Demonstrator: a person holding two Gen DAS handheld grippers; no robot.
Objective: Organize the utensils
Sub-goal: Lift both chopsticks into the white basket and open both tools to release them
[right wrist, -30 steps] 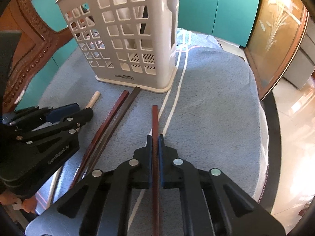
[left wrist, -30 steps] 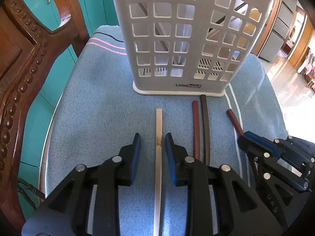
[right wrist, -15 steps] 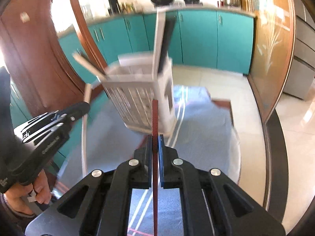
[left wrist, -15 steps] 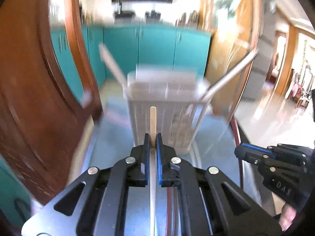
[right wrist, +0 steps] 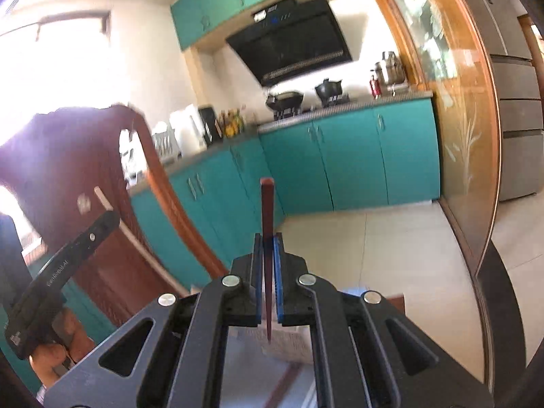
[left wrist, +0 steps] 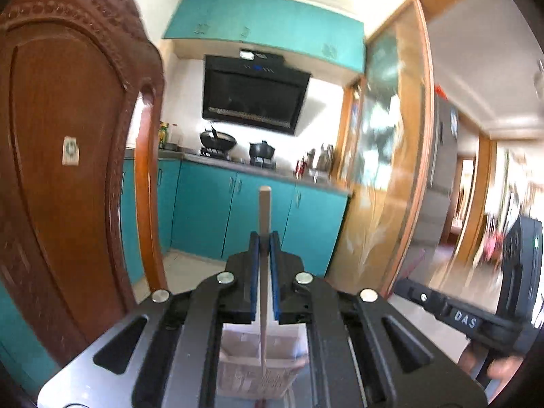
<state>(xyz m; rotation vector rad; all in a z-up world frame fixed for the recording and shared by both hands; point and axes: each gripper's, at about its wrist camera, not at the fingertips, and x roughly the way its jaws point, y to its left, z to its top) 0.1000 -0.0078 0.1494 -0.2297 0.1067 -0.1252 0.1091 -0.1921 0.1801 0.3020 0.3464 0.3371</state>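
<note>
Between the blue pads of my left tool point(left wrist: 264, 241) I have the pale wooden chopstick point(left wrist: 264, 210) clamped, its blunt end poking out ahead toward the teal kitchen cabinets point(left wrist: 204, 210). My right tool point(right wrist: 268, 244) is closed the same way on the reddish-brown chopstick point(right wrist: 267, 204). Both sticks run back under the tools, and below them I can just make out the white utensil basket point(left wrist: 238, 370) — seen through the gap in each frame, low and blurred, so I can't tell which compartment sits under which tip. I'd judge this as the carry step: both sticks are gripped and held above the basket, neither yet inside. Next I need to tip each tool downward so the lower ends aim into the basket's open top, line them up over it, lower them in, then let go — one at a time, to avoid the tools clashing.
</note>
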